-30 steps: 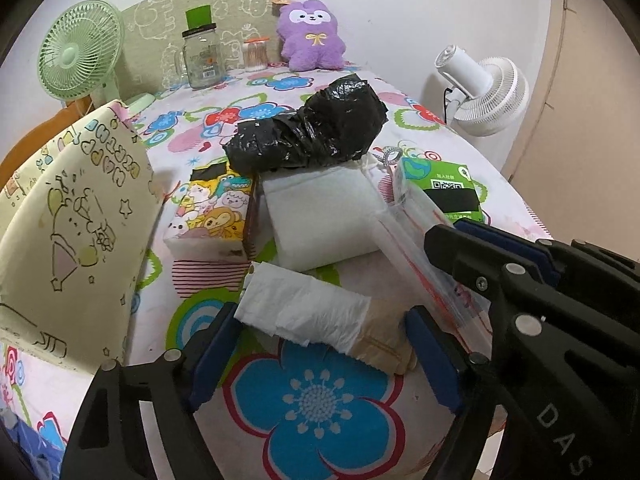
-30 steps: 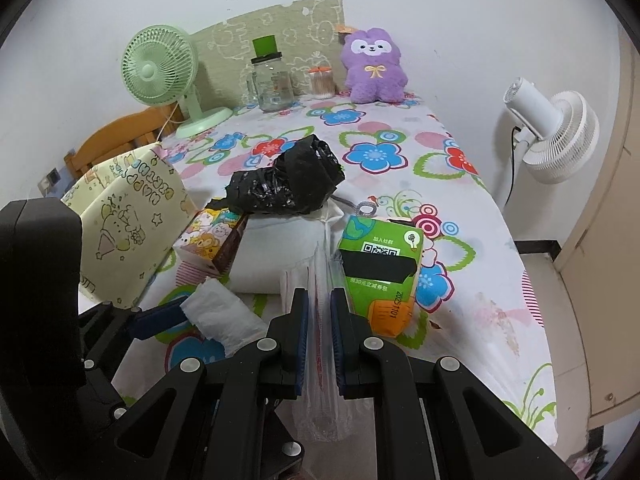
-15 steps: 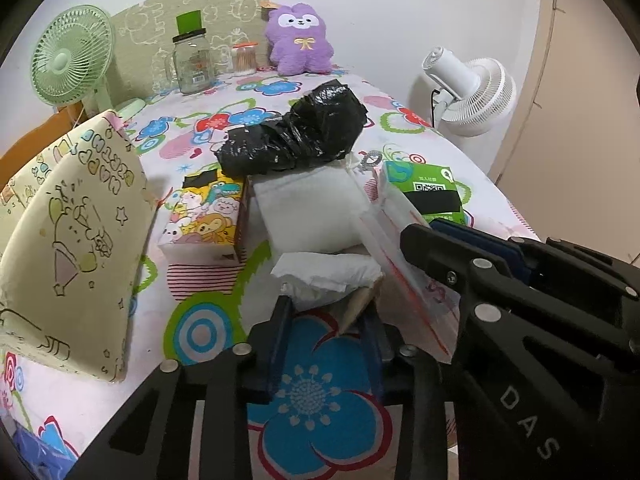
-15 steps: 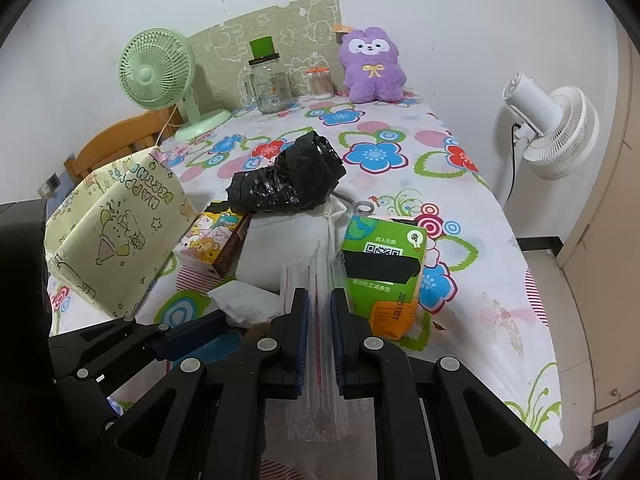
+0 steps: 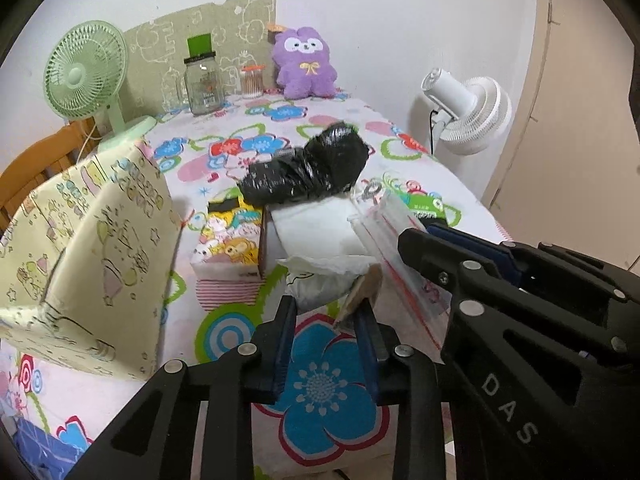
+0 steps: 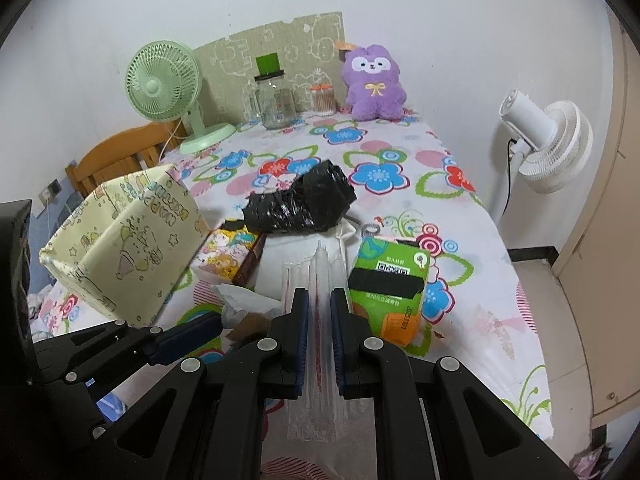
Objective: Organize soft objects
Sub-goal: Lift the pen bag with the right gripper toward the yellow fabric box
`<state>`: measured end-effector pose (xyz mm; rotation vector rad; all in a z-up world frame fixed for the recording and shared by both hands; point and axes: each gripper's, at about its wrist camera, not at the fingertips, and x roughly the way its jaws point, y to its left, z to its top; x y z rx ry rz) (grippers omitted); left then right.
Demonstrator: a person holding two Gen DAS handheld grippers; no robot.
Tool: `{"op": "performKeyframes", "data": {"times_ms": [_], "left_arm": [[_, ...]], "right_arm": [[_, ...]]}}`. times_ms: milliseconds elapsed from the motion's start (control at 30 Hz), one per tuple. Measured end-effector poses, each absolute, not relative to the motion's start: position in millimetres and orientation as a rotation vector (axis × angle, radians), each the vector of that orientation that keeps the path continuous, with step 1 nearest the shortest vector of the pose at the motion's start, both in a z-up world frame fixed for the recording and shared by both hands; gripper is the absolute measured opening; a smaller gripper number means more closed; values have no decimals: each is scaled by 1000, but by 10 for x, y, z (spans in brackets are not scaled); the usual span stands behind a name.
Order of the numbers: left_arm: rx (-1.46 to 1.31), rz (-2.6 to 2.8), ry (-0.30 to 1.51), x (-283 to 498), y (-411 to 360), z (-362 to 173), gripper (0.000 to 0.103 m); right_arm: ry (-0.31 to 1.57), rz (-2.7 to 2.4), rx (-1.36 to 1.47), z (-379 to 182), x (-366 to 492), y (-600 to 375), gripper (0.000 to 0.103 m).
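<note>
So the white crumpled tissue-like wad with a tan glove-ish flap (image 5: 332, 280) is now pinched in the left hand-held gripper (image 5: 326, 322). A second ago those jaws were spread wide around it while it lay flat on the flowered bed sheet (image 5: 320, 384); now they've come in on it and it looks lifted a bit off the sheet, near the front edge of the bed. That reads like the pick is done and the wad is ready to go somewhere.

The right hand-held gripper (image 6: 319, 320) hasn't budged: pressed together on the clear zip bag with the red seal line (image 6: 318, 280), holding it up just beside the wad. Best guess is the wad goes into that bag, though the bag mouth doesn't look open from either view, so that could be the snag.

Around it: a white folded cloth pad (image 5: 316, 228) right behind the wad, a cartoon-print tissue pack (image 5: 228, 248) touching its left side, a black crumpled plastic bag (image 5: 308, 172) lying on the far end of the pad. A yellow cartoon-print fabric box (image 5: 88, 248) stands open at the left edge, and a green carton with a QR code (image 6: 388, 276) lies to the right.
</note>
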<state>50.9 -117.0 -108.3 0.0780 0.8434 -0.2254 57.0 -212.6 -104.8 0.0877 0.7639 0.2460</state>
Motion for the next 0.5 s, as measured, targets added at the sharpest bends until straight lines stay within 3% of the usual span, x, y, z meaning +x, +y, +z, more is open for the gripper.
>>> {"op": "performKeyframes", "data": {"times_ms": [500], "left_arm": [[91,-241,745,371,-1083,-626,29]], "right_arm": [[686,222,91,-608,392,-2039,14]]}}
